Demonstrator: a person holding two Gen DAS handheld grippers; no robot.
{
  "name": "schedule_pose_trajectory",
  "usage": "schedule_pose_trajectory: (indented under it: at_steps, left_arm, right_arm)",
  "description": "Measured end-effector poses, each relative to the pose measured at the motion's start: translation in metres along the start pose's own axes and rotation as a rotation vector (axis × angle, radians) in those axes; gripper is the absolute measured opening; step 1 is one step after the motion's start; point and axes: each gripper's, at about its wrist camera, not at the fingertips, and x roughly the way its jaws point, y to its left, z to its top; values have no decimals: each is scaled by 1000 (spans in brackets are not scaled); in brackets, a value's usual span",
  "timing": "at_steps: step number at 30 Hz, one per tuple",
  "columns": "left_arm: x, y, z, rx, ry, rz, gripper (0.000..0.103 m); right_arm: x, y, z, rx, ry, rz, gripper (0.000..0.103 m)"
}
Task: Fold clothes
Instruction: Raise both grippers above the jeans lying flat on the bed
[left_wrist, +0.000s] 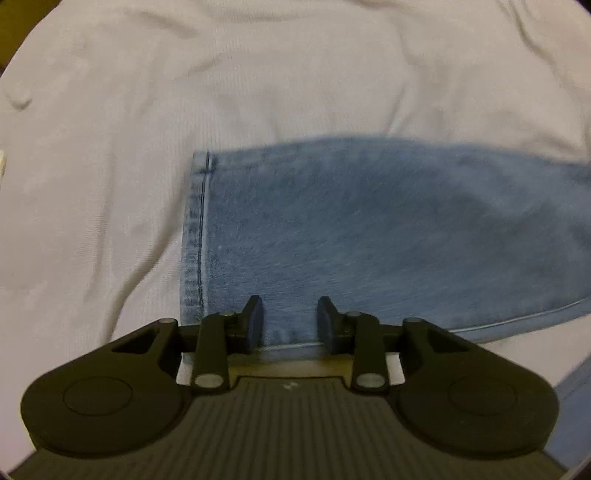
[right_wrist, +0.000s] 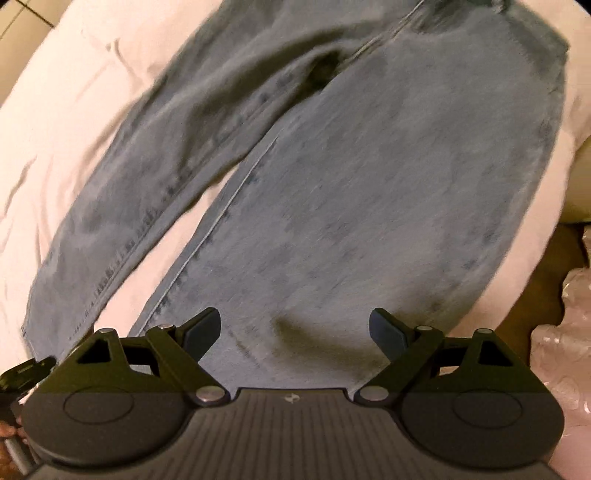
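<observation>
Light blue jeans (left_wrist: 369, 229) lie flat on a white sheet (left_wrist: 221, 92). In the left wrist view one leg runs to the right, with its stitched hem (left_wrist: 197, 236) at its left end. My left gripper (left_wrist: 291, 321) hovers over the leg's near edge close to the hem. Its jaws stand a little apart, with nothing pinched between the pads. In the right wrist view the jeans (right_wrist: 369, 184) spread out with both legs parted, and white sheet (right_wrist: 74, 129) shows between and beside them. My right gripper (right_wrist: 295, 332) hangs wide open above the right leg, holding nothing.
The sheet is wrinkled around the jeans. In the right wrist view, crinkled clear plastic wrap (right_wrist: 565, 332) lies beyond the bed's right edge over dark floor (right_wrist: 554, 258). A black tool part (right_wrist: 22, 373) and a bit of a hand (right_wrist: 7, 432) show at lower left.
</observation>
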Motion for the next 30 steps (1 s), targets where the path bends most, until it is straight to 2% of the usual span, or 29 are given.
schedule_pose_trajectory:
  at_steps: [4,7,9,13,17,25,30]
  left_arm:
    - [-53,-35,-5,31,-74,-63,34]
    - [-85,-68,-30,28,-96,-89,37]
    - [-101,-88,-50,18,-101,-94,39]
    - [-126,-127,-92,-8,-109,-56,41]
    - [-167,-163,-144,-70,-137,-33,43]
    - [-225,-246,-228,-174,-213,20,50]
    - [-259,-291,-265,-193,-235,48,52]
  right_arm:
    - [-31,-10,6,-71,-116,8,89]
    - [-53,-12,12,-172,-197,28,89]
    - [-62,-13,17,-247,-221,35,89]
    - [-69,-21,29,-347,-233,74,89]
    - [-83,-36,38,-475,-257,99,90]
    - [-122,-89,47,-685,-262,125,90]
    - [-147,-128,47,-747,-252,118,90]
